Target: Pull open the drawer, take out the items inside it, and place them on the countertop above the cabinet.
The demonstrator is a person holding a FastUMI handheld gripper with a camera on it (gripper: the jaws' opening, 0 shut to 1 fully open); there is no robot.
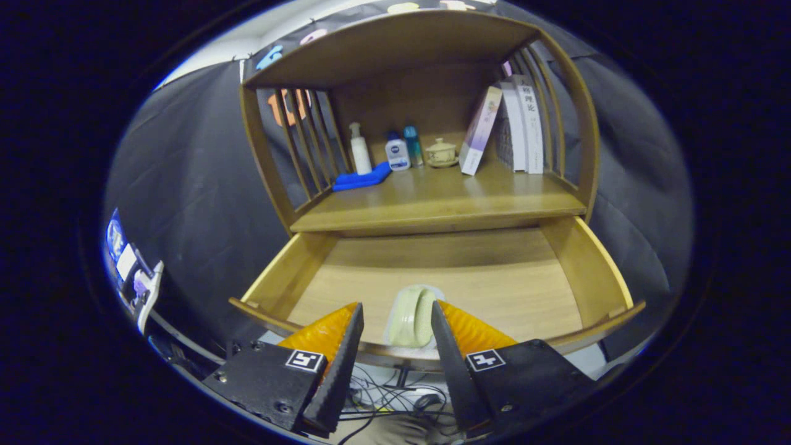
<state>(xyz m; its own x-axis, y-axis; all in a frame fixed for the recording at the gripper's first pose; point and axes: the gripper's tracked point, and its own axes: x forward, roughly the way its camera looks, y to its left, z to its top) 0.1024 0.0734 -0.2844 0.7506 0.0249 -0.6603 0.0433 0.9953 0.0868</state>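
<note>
- My claw [395,318] is wide open, and its two fingers are not touching anything.
- The light wooden drawer [590,266] of the brown wooden cabinet [578,117] is pulled out toward me.
- A pale green, long, rounded thing in a clear wrap [413,315] lies on the drawer floor, near the drawer's front edge.
- That green thing sits in the gap between my two fingers, a little past the tips. There is space on both sides of it.
- Above the drawer is the flat wooden countertop [445,198].
- At the back of the countertop I see a folded blue cloth [361,179], a white pump bottle [359,148], a small white bottle with a blue cap [397,151], a teal bottle [413,143] and a small cream cup with a lid on a saucer [441,152].
- Some leaning books [507,127] stand beside the cup.
</note>
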